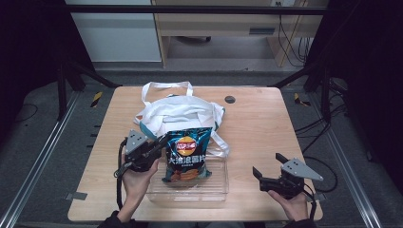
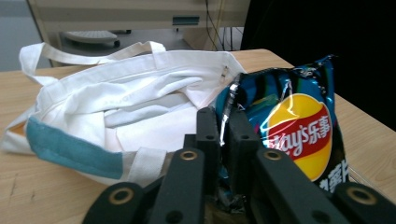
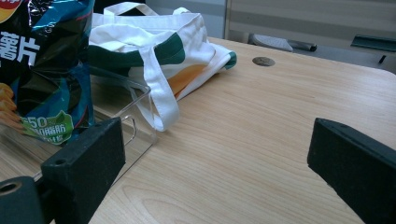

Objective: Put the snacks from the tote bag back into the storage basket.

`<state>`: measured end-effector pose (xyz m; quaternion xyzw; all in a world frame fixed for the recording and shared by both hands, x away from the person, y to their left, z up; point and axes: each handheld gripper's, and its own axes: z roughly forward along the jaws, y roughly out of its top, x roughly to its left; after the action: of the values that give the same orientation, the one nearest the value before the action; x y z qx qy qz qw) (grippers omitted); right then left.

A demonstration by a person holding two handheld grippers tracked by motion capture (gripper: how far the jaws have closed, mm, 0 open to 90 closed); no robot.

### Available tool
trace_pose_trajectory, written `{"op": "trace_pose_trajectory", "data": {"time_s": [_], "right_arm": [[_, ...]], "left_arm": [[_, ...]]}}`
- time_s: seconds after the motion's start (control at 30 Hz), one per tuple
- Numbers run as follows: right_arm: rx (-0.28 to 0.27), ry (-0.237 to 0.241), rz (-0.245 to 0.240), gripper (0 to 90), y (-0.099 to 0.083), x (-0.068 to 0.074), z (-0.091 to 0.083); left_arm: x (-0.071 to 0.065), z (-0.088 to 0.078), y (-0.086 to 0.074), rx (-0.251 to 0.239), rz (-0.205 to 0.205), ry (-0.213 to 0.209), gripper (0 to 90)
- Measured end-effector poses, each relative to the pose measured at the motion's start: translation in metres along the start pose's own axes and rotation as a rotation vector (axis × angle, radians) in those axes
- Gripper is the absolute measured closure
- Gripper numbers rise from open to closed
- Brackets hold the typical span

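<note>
Gripping one chip bag (image 1: 186, 154): left tool (image 1: 160, 142); one tote (image 1: 178, 111).

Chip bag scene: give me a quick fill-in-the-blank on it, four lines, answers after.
1. The left gripper has its fingers shut on the upper edge of the ____.
2. The chip bag stands in a clear plastic ____.
3. Behind the bin lies a white cloth ____ with green trim.
4. The right gripper, apart from the tote bag, has its fingers ____ above the bare table.

Answers: chip bag; bin; tote bag; open
</note>
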<state>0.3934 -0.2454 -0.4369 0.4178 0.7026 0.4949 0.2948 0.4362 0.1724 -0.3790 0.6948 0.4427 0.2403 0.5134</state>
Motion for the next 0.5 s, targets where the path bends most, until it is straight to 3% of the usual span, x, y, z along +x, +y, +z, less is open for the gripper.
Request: {"op": "trace_pose_trajectory", "data": {"time_s": [0.37,0.5], "right_arm": [[-0.004,0.000,0.002,4.4,0.000,0.000,-0.001],[-0.005,-0.001,0.003,4.4,0.000,-0.001,-0.002]], "left_arm": [[-0.004,-0.005,0.001,-0.014,0.076,-0.007,54.6],[-0.003,-0.010,0.002,-0.029,0.079,-0.009,50.3]]}}
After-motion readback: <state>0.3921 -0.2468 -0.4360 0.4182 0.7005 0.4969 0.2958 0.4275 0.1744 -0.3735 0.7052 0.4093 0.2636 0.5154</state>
